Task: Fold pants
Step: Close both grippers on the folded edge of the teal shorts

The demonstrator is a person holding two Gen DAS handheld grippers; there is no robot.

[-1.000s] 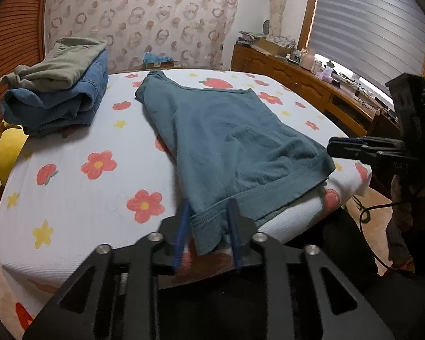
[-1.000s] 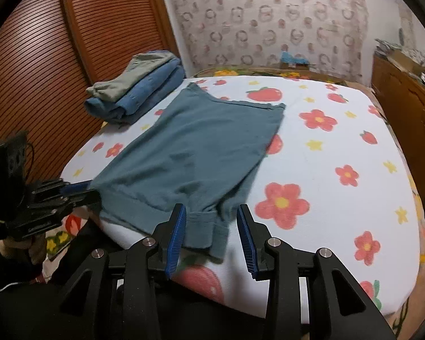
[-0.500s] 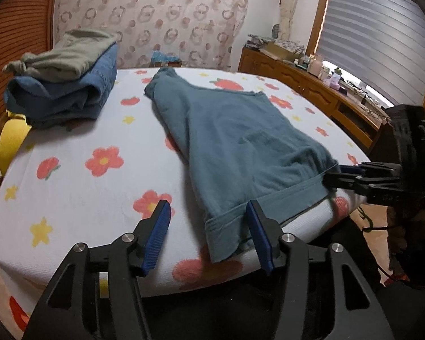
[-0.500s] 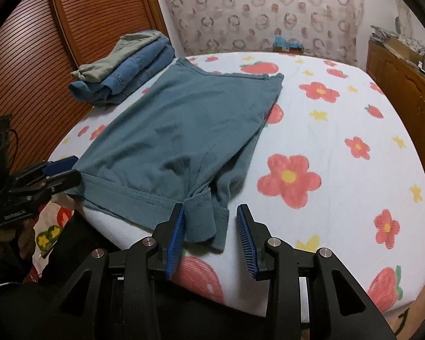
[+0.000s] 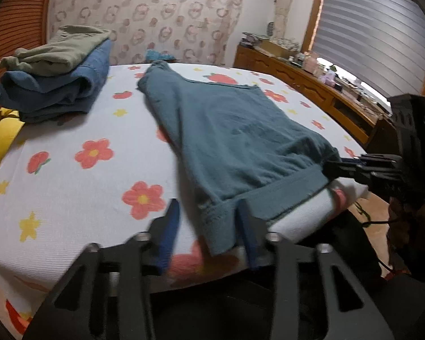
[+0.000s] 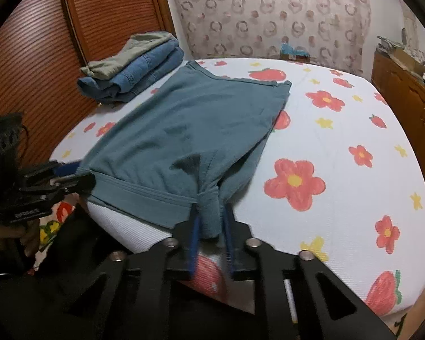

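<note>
Teal pants (image 5: 226,133) lie folded lengthwise on the flowered bed, with the waistband at the near edge; they also show in the right wrist view (image 6: 184,130). My left gripper (image 5: 209,229) is open, its blue fingers on either side of the left waistband corner, not pinching it. My right gripper (image 6: 211,221) is shut on the right waistband corner, which bunches between its pads. Each gripper shows in the other's view: the right one (image 5: 351,167), the left one (image 6: 70,175).
A stack of folded clothes (image 5: 53,76), olive on blue denim, sits at the bed's far left. A yellow item (image 5: 2,138) lies beside it. A wooden cabinet (image 5: 306,85) with clutter runs along the right. A wooden slatted door (image 6: 42,56) stands left.
My right gripper has closed on the waistband corner. My left gripper opened wide half a second ago and has since narrowed around its corner. Both have moved closer to the bed.
</note>
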